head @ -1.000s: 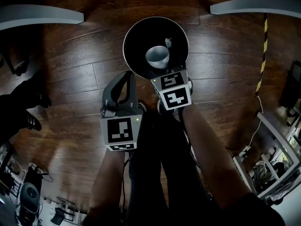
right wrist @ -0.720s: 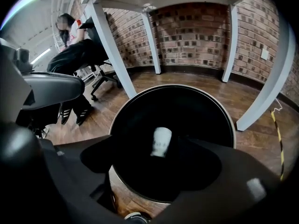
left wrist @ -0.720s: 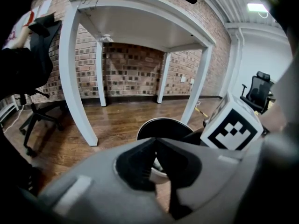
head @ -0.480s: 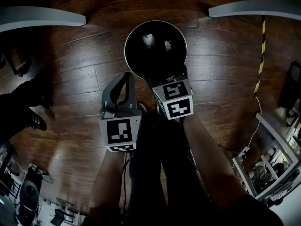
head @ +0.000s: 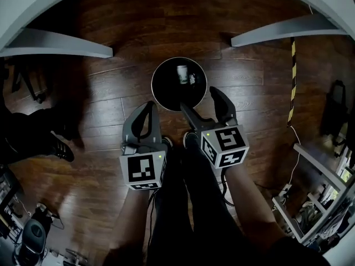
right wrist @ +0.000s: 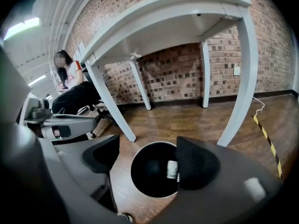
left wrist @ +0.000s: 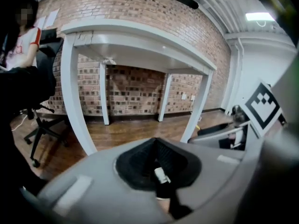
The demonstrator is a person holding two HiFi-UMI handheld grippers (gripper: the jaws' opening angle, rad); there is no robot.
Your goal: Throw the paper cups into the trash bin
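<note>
The black round trash bin stands on the wood floor just ahead of both grippers. White paper cups lie inside it, toward its far side. My right gripper hovers at the bin's near right rim, pointing down into it. Its jaws are wide apart and closing a little, with nothing between them. My left gripper is to the left of the bin's near edge, its two pads pressed together and holding nothing.
White table frames arch over the floor on both sides beyond the bin. A yellow-black strip runs down the floor at right. A bystander's dark shoes are at left, and shelving with cables at lower right.
The cup that showed large over the bin's mouth by the right gripper now lies down inside the bin. The right gripper has drawn back to the right, and the view has risen.
</note>
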